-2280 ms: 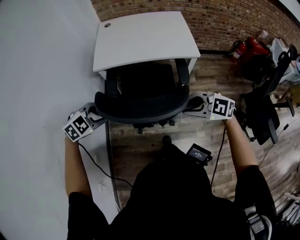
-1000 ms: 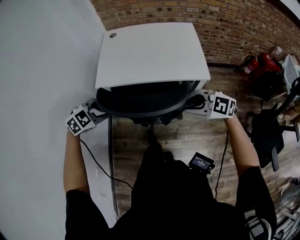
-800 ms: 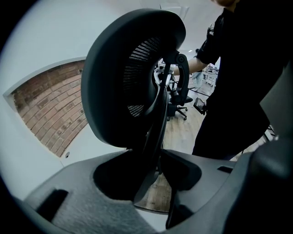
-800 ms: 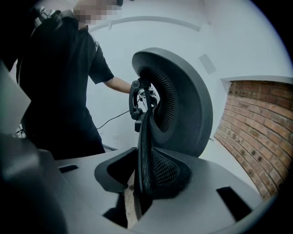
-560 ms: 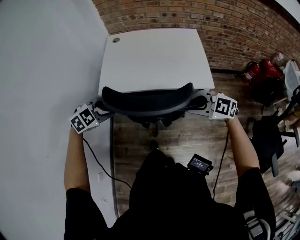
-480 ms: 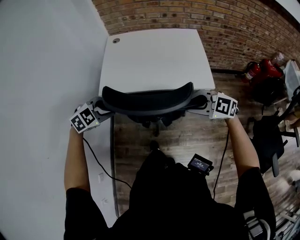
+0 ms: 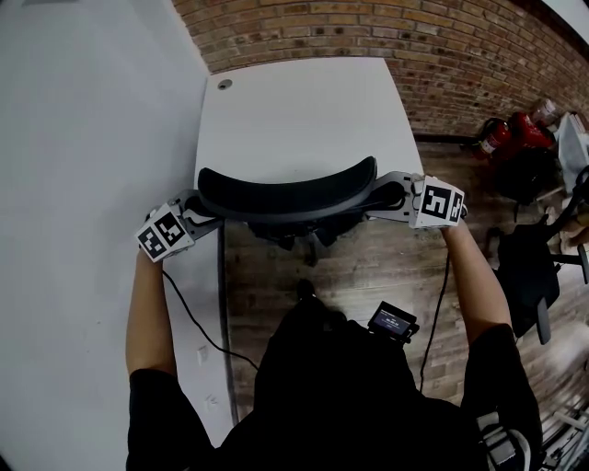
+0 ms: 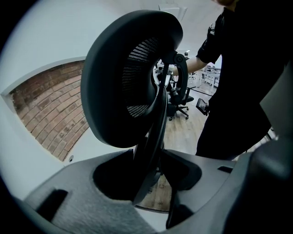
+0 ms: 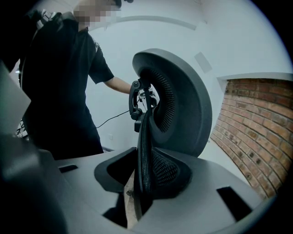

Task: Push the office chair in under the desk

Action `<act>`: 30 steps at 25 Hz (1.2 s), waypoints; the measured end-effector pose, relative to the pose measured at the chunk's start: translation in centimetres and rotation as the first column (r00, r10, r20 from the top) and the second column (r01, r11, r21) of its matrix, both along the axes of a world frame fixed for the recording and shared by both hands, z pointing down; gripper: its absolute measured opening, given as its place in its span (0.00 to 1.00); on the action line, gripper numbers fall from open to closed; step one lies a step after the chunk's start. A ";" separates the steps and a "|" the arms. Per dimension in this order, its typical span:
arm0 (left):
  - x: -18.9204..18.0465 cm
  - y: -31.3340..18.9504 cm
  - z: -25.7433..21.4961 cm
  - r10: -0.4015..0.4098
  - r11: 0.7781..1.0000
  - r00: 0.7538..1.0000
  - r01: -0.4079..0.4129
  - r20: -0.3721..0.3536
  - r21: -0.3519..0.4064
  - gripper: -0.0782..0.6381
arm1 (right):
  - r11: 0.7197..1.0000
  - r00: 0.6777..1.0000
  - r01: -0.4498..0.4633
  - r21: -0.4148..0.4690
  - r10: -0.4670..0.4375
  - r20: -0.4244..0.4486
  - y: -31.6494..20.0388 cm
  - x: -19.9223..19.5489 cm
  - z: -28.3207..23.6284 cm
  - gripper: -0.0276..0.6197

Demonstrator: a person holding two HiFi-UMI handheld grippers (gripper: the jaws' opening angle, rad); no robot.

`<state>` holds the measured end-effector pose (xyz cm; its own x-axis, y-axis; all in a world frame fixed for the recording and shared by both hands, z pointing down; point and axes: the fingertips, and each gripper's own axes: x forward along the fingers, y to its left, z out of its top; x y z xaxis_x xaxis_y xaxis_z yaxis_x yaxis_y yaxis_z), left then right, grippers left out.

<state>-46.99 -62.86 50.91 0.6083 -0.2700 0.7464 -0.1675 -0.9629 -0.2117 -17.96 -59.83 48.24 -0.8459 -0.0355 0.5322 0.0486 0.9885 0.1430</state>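
The black office chair's curved backrest (image 7: 285, 191) shows at the near edge of the white desk (image 7: 304, 110); its seat and armrests are hidden under the desktop. My left gripper (image 7: 198, 208) is shut on the backrest's left edge, and my right gripper (image 7: 391, 193) is shut on its right edge. In the left gripper view the backrest's rim (image 8: 153, 137) runs down between the jaws of the left gripper (image 8: 153, 180). In the right gripper view the mesh edge (image 9: 145, 151) sits between the jaws of the right gripper (image 9: 142, 185).
A white wall (image 7: 83, 138) runs along the left and a brick wall (image 7: 386, 28) behind the desk. Red fire extinguishers (image 7: 508, 131) and a second black chair (image 7: 529, 267) stand at the right. A cable (image 7: 198, 322) lies on the wood floor.
The chair has rolled forward under the desk: the seat and armrests seen earlier are now covered by the desktop. Both grippers moved forward with the backrest.
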 end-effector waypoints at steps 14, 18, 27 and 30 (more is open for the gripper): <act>-0.7 -0.7 0.4 0.002 1.000 1.000 -0.002 -0.006 0.015 0.39 | 0.999 1.000 -0.015 0.031 0.016 -0.016 -0.7 -0.4 0.6 0.22; -2.1 0.1 0.5 -0.019 0.999 1.000 0.019 -0.008 0.031 0.39 | 0.999 1.000 -0.031 0.035 0.032 -0.002 -0.4 -1.5 1.0 0.23; -1.0 3.6 -3.9 -0.107 0.977 0.977 0.137 -0.182 0.161 0.46 | 0.992 0.986 -0.121 0.035 0.116 0.123 3.1 1.3 -4.6 0.30; 0.7 6.5 -6.7 -0.141 0.960 0.929 0.212 -0.341 0.180 0.45 | 0.977 0.951 -0.211 0.016 0.202 0.236 5.0 1.7 -7.4 0.19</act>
